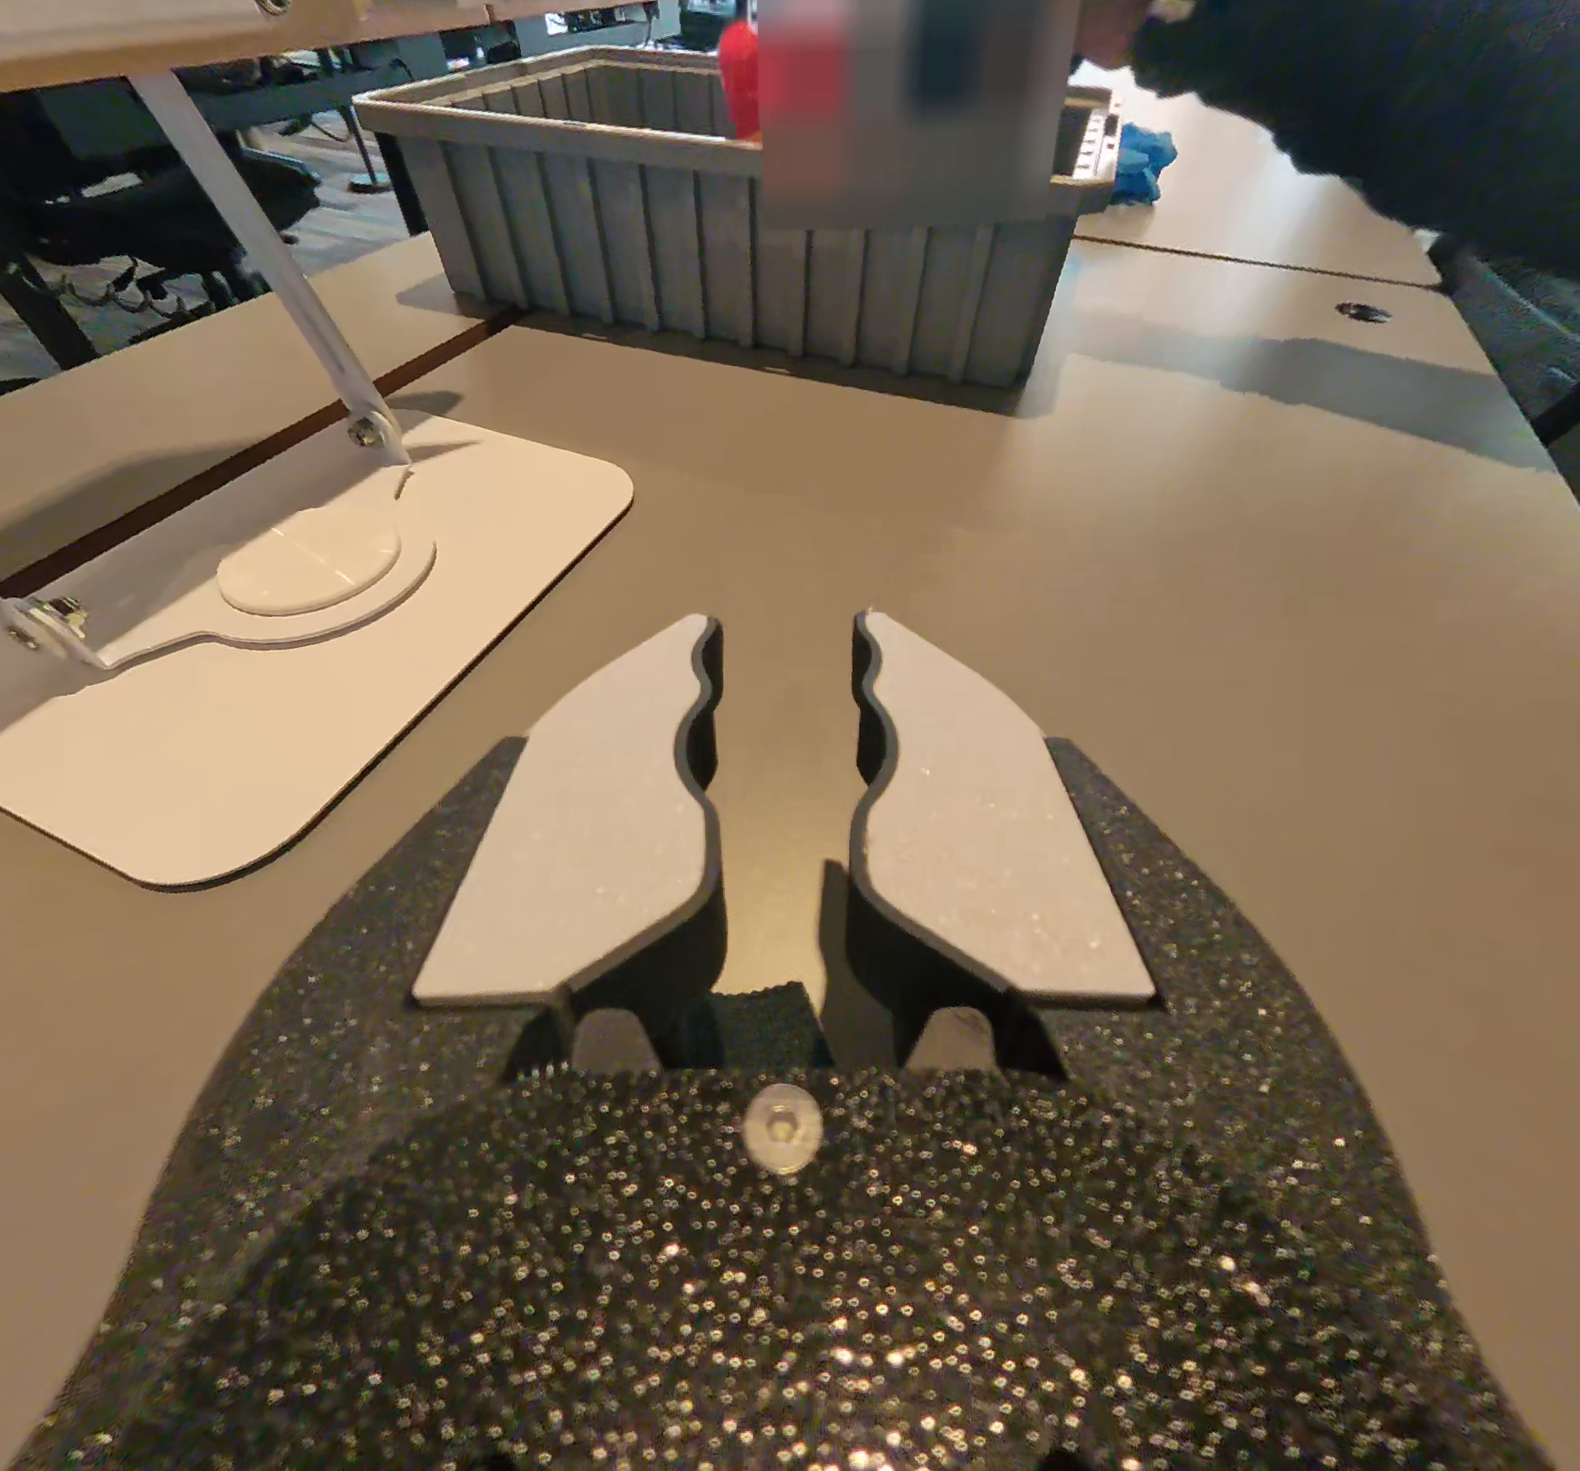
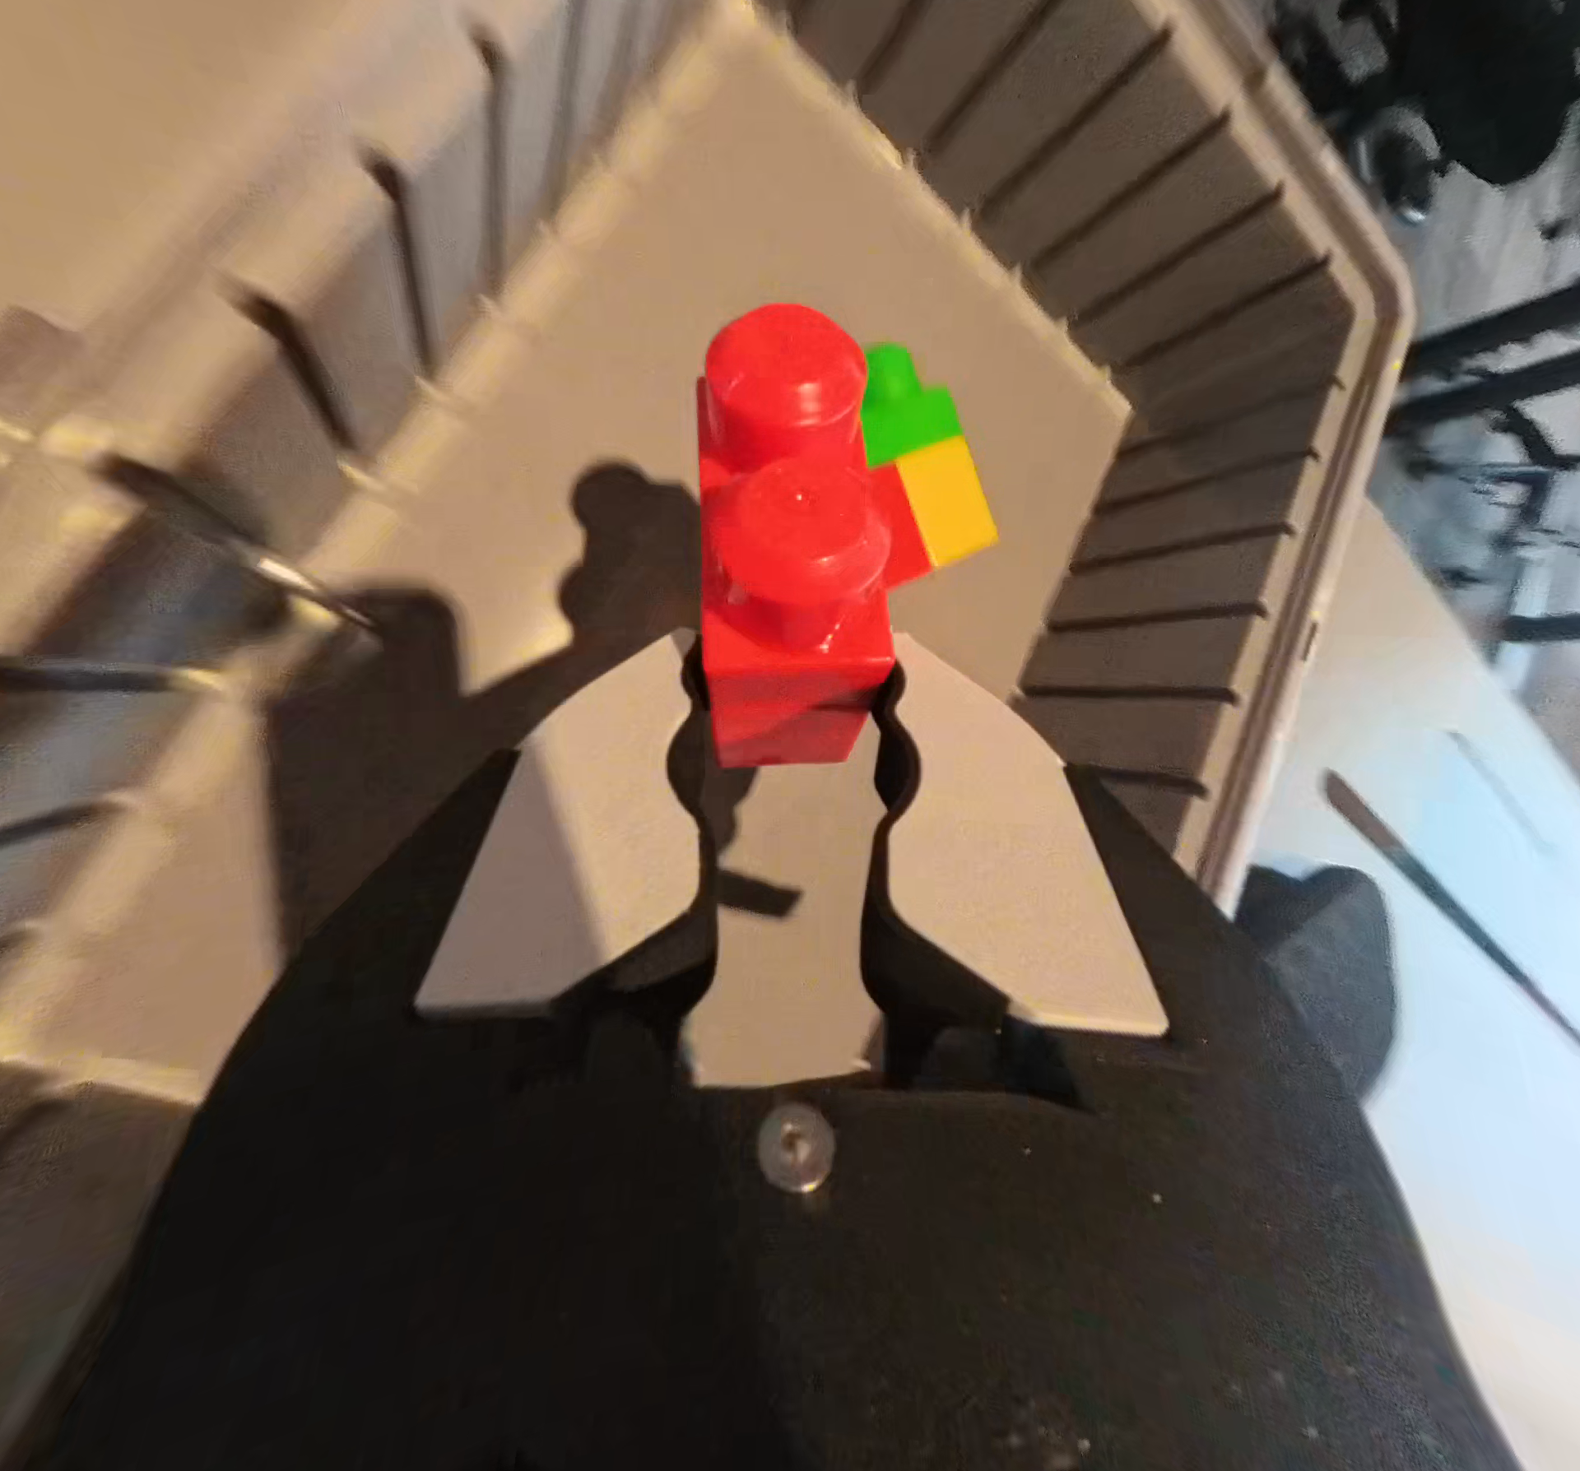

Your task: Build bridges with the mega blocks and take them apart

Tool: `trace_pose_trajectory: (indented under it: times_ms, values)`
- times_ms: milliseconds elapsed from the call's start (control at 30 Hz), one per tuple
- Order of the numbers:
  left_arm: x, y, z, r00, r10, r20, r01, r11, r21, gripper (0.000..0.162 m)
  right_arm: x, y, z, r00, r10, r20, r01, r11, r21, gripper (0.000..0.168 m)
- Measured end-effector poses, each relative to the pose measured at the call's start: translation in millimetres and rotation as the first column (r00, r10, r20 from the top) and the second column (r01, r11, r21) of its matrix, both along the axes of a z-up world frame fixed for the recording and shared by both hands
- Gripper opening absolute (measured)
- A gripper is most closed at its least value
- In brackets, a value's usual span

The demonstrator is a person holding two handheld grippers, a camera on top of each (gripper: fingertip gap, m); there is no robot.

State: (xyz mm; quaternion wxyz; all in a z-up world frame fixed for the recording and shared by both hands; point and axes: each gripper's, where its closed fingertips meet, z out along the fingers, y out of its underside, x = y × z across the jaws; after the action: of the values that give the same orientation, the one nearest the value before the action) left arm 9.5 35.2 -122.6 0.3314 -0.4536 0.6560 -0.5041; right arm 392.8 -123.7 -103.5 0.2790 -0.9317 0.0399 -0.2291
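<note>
My right gripper is shut on a red mega block with two studs and holds it above the floor of the grey bin. A green block and a yellow block lie on the bin floor just behind it, joined side by side. My left gripper is open and empty, low over the tan table. From the left wrist view the bin stands ahead, with a bit of the red block showing over its rim beside a blurred patch.
A white stand base with a slanted arm sits on the table to the left of my left gripper. A person's dark sleeve reaches over the bin from the right. A blue cloth-like thing lies behind the bin.
</note>
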Motion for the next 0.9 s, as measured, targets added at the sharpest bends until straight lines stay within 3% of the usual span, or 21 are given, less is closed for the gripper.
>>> trace_pose_trajectory:
  times_ms: [133, 233, 300, 467, 600, 733, 900]
  values:
    - [-1, 5, 0, 1.000, 0.015, 0.000, -0.015, 1.000, -0.003, 0.028, 25, -7, -36, 0.987, 0.030, 0.160, 0.015, 0.962, -0.273, 0.037]
    - [-2, 9, 0, 1.000, 0.026, -0.001, -0.026, 1.000, -0.010, 0.028, 27, -9, -47, 0.972, 0.069, 0.224, 0.020, 0.928, -0.371, 0.037]
    - [-2, 9, 1, 1.000, 0.027, -0.001, -0.027, 1.000, -0.013, 0.028, 21, -5, -48, 0.978, 0.073, 0.193, -0.003, 0.939, -0.343, 0.037]
    - [-1, 8, -1, 1.000, 0.022, -0.012, -0.022, 1.000, 0.002, 0.028, 0, 1, -46, 0.997, 0.071, 0.030, -0.062, 0.969, -0.237, 0.059]
    - [-1, 6, 1, 1.000, 0.019, -0.008, -0.019, 1.000, 0.008, 0.028, -8, -5, -42, 0.997, 0.075, -0.002, -0.074, 0.973, -0.217, 0.068]
    - [-2, 7, 4, 1.000, 0.026, 0.002, -0.026, 1.000, 0.011, 0.028, -13, -9, -11, 0.998, 0.052, 0.038, -0.047, 0.992, -0.119, 0.068]
    - [-1, 8, 9, 0.999, 0.039, 0.026, -0.040, 0.999, 0.013, 0.028, -66, 13, 74, 0.989, 0.120, 0.082, -0.135, 0.968, 0.212, 0.052]
